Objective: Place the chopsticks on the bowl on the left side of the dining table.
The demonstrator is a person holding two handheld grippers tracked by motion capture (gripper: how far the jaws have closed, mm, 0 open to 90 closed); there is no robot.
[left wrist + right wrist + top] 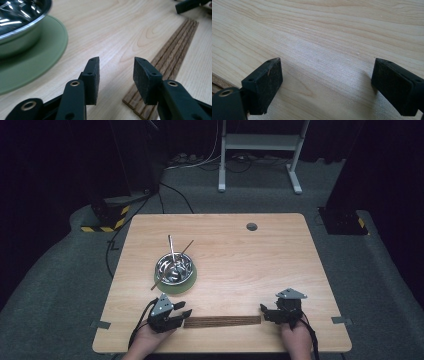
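A long brown ribbed wooden strip (222,321) lies flat near the table's front edge. My left gripper (184,311) stands open at the strip's left end with nothing between its jaws. In the left gripper view the strip (172,57) runs under the right-hand jaw of the left gripper (116,72), and the other gripper's tip (187,5) sits at the strip's far end. My right gripper (264,312) is open at the strip's right end. In the right gripper view its own gripper (325,82) stands wide over bare wood, and the strip's edge (215,82) shows beside the left-hand jaw.
A steel bowl (174,267) on a round green mat (189,282) stands behind my left gripper, with a metal utensil (171,247) and a dark stick leaning out of it. A grey cable hole (251,226) sits at the table's back. A white frame (260,142) stands on the floor beyond.
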